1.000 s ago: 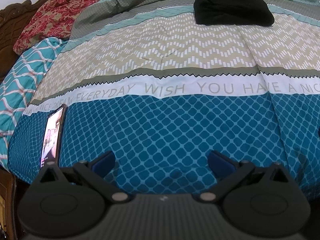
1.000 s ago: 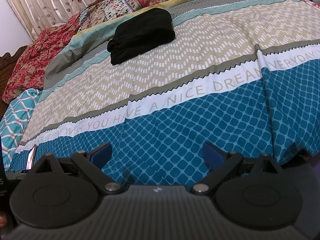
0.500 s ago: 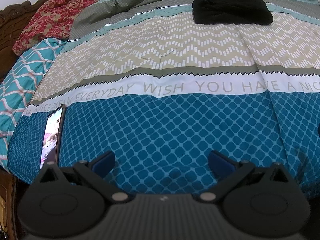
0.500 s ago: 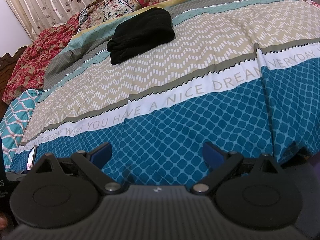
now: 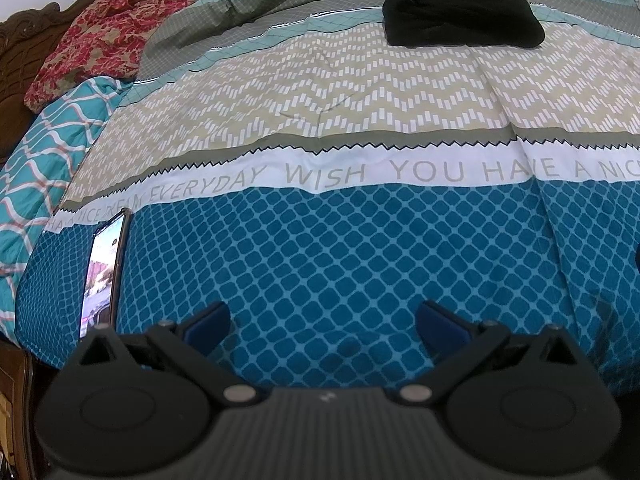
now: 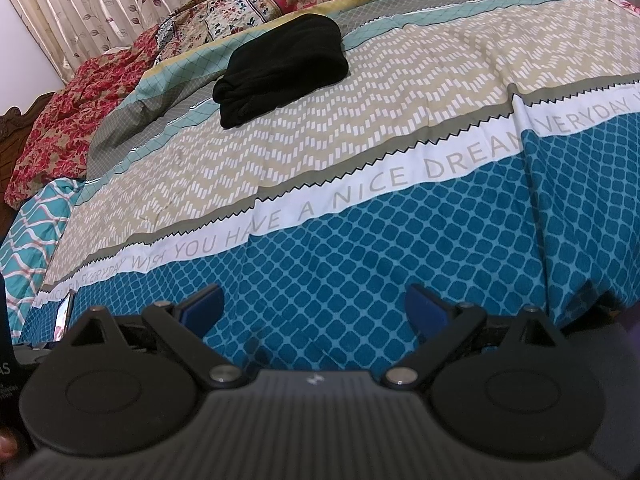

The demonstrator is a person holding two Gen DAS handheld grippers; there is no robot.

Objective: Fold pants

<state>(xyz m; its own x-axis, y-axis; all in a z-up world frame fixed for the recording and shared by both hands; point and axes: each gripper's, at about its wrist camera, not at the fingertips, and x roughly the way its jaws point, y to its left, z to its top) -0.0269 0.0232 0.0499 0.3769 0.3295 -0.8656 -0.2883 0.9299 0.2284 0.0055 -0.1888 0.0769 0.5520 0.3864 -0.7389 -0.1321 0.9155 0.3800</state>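
Black pants lie folded in a compact bundle far across the bed, on the zigzag and teal bands of the bedspread; in the right wrist view the pants sit at upper left of centre. My left gripper hovers open over the blue diamond band near the bed's front edge, nothing between its blue-padded fingers. My right gripper is open too, over the same blue band, and holds nothing. Both are far from the pants.
A lit phone lies on the bedspread at the left front edge, also glimpsed as the phone in the right wrist view. Red floral bedding and pillows pile at the far side. A wooden headboard rises at left, curtains behind.
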